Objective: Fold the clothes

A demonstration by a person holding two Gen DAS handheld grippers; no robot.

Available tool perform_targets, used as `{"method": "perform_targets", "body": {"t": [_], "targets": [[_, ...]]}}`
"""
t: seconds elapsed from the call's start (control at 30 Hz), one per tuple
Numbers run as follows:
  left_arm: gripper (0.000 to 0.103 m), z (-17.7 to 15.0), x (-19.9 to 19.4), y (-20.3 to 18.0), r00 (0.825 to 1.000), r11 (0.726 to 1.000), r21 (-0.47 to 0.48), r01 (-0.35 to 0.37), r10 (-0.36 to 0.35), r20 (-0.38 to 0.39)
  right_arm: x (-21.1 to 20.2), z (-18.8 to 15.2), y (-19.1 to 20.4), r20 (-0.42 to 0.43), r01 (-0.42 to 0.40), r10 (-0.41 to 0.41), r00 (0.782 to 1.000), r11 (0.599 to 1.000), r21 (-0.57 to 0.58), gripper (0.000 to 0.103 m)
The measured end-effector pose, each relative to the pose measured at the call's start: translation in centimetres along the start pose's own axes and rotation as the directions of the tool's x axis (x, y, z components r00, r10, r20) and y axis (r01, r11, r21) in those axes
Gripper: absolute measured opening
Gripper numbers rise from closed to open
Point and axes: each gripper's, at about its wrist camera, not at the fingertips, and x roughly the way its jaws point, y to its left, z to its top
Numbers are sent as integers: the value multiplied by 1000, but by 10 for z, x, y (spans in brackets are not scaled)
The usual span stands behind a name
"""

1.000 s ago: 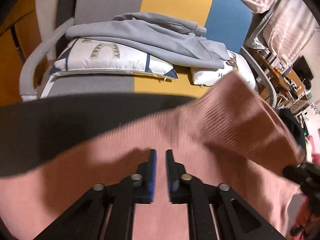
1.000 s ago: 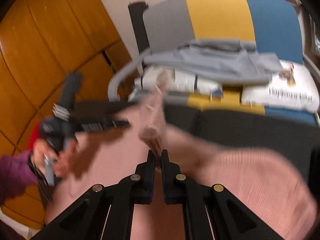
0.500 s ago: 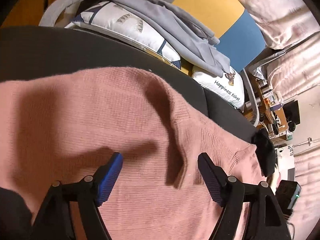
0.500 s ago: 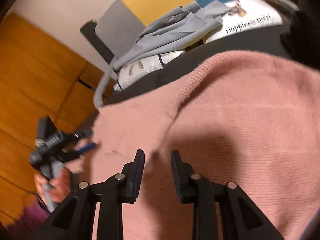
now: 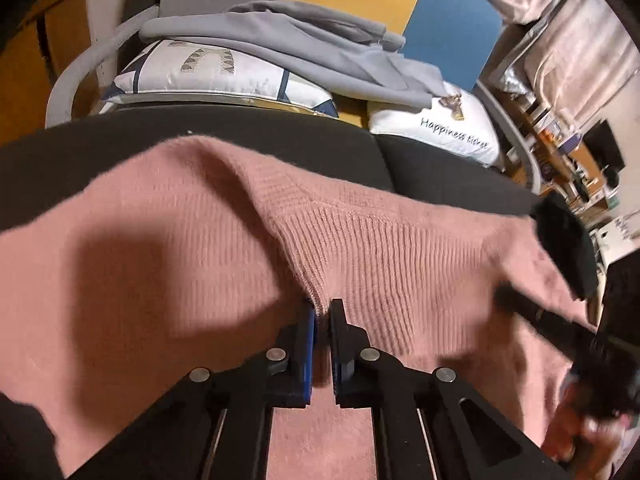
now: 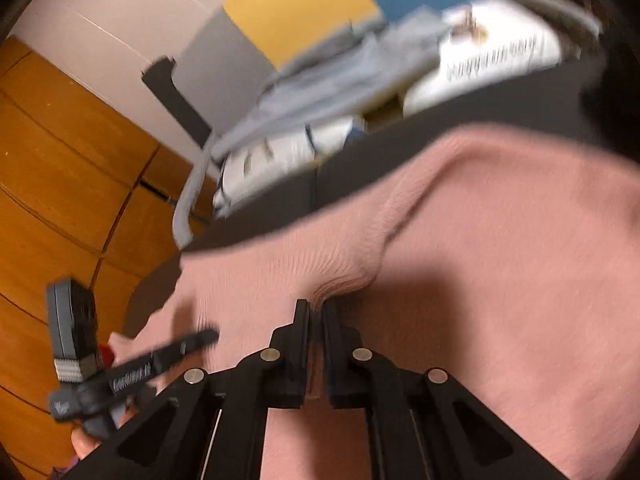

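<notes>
Left wrist view: one pink sweater, two pillows, left gripper and right gripper each clamped on it

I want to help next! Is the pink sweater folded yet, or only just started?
Only just started. The pink sweater lies mostly spread on the dark cushion, no tidy folds. In hand: the left claw and right claw each pinch a bunched ridge of it. Left: the folding itself, and the grey garment on the pillows.

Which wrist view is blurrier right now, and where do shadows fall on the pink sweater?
Right wrist view: heavy motion blur on the pillows and chair behind; the pink sweater is darkened just beyond the right gripper. Left wrist view: sharper, pillow lettering readable, a dark shadow left of the left gripper.
</notes>
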Motion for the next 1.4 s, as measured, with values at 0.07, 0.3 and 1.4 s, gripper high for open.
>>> {"method": "perform_targets", "body": {"t": [0.07,0.3,1.4], "targets": [[8,-6,2,4,1000,1000,-20,-6,6,19,0,3,-6,-6,9,-9,1000,1000,9,5],[13,-25,-4,-1,989,996,54,-77,69,131,11,-23,-28,27,-13,12,1000,1000,16,7],[70,-13,21,-9,950,992,25,-126,113,292,5,2,40,125,139,-114,986,966,-218,25]]}}
